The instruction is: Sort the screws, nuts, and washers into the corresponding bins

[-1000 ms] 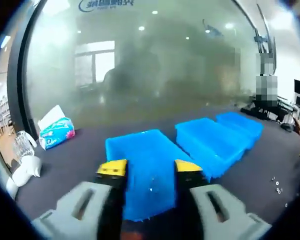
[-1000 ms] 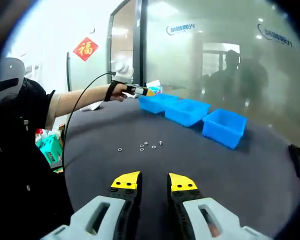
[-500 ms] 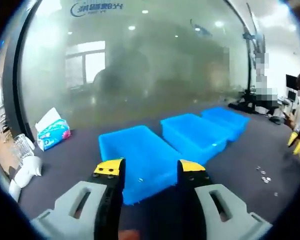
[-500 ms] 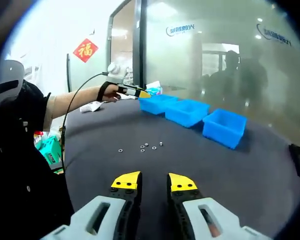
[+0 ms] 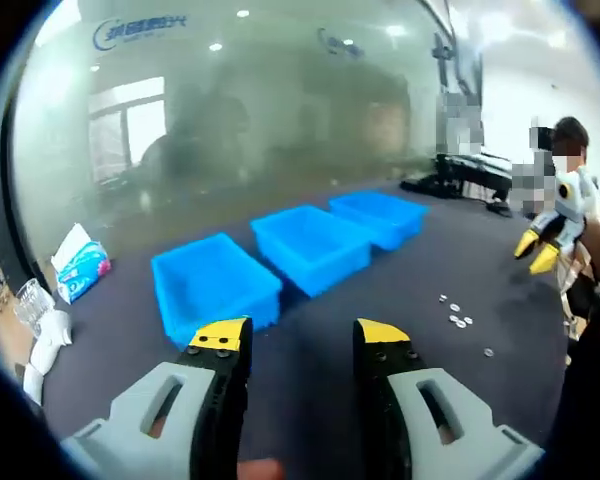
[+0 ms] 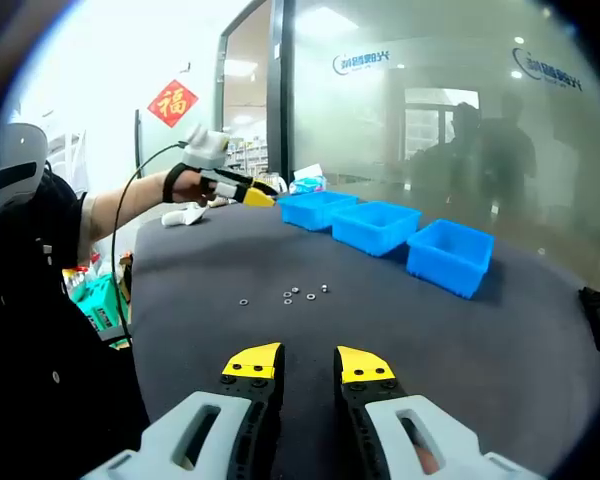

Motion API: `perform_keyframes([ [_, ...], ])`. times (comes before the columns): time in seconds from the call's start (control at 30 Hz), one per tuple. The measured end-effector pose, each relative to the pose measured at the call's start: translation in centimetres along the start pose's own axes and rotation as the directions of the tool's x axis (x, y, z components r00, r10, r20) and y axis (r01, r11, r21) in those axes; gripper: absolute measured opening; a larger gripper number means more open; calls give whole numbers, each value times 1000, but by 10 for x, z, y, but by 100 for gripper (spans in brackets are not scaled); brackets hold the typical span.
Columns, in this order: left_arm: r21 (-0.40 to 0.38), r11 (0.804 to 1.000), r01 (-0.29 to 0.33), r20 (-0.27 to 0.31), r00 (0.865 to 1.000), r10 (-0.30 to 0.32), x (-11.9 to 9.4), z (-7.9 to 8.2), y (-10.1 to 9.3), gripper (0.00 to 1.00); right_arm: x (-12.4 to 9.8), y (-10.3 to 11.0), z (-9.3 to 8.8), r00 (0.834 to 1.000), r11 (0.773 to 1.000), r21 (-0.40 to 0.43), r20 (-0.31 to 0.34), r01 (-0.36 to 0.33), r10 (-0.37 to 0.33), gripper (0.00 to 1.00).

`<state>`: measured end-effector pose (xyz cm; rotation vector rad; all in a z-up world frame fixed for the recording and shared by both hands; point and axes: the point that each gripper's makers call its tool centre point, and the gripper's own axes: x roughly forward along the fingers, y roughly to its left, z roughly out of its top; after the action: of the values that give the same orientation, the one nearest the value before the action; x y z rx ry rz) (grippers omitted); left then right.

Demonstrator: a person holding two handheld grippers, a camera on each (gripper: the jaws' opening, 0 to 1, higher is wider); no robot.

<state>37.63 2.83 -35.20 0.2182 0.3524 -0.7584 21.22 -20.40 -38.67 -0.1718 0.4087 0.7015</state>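
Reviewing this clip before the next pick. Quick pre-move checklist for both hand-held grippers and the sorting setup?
1. Left hand-held gripper free to grasp: ok, jaws apart, nothing between them.
2. Right hand-held gripper free to grasp: ok, jaws apart with a narrower gap, nothing held.
3. Small loose metal parts reachable: ok, clustered on the dark grey tabletop, ahead of the right hand-held gripper, nothing over them.
4. Three blue plastic bins unobstructed: ok, in a row with open tops.
5. Which bin takes which part: cannot tell, no labels visible.
6. Part types in the cluster: cannot tell, too small to separate screws, nuts and washers.
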Motion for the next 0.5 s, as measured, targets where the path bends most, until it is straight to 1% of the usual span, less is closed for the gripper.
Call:
perform_keyframes([
  [0.07,16,999,30,-14,999,-30,-4,-4,-10,39,-1,-1,0,1000,1000,-1,1,1,-1,17],
  [0.13,40,996,75,-29,997,-74,-10,-9,-24,39,-2,-1,-1,1000,1000,-1,1,1,-1,17],
  [0.2,18,988,153,-16,988,-153,-15,-10,-41,36,-4,-3,-1,1000,1000,1,2,3,-3,17],
  [0.23,8,985,174,-27,984,-174,-16,-13,-47,36,-4,-4,-1,1000,1000,3,2,3,-3,17],
  [0.27,38,981,192,-47,981,-190,-17,-17,-53,36,-5,-5,-2,1000,1000,5,2,4,-4,17],
  [0.3,71,977,201,-66,978,-197,-19,-20,-57,37,-6,-6,-2,1000,1000,5,2,6,-6,17],
  [0.33,83,976,202,-70,978,-197,-18,-22,-57,37,-6,-7,-3,1000,1000,6,-1,7,-7,17],
  [0.47,88,968,235,-84,970,-228,-18,-25,-64,37,-7,-11,-6,1000,1000,-1,-16,11,-11,17],
  [0.5,102,963,251,-95,966,-242,-19,-27,-69,37,-8,-11,-7,1000,1000,-3,-20,10,-10,17],
])
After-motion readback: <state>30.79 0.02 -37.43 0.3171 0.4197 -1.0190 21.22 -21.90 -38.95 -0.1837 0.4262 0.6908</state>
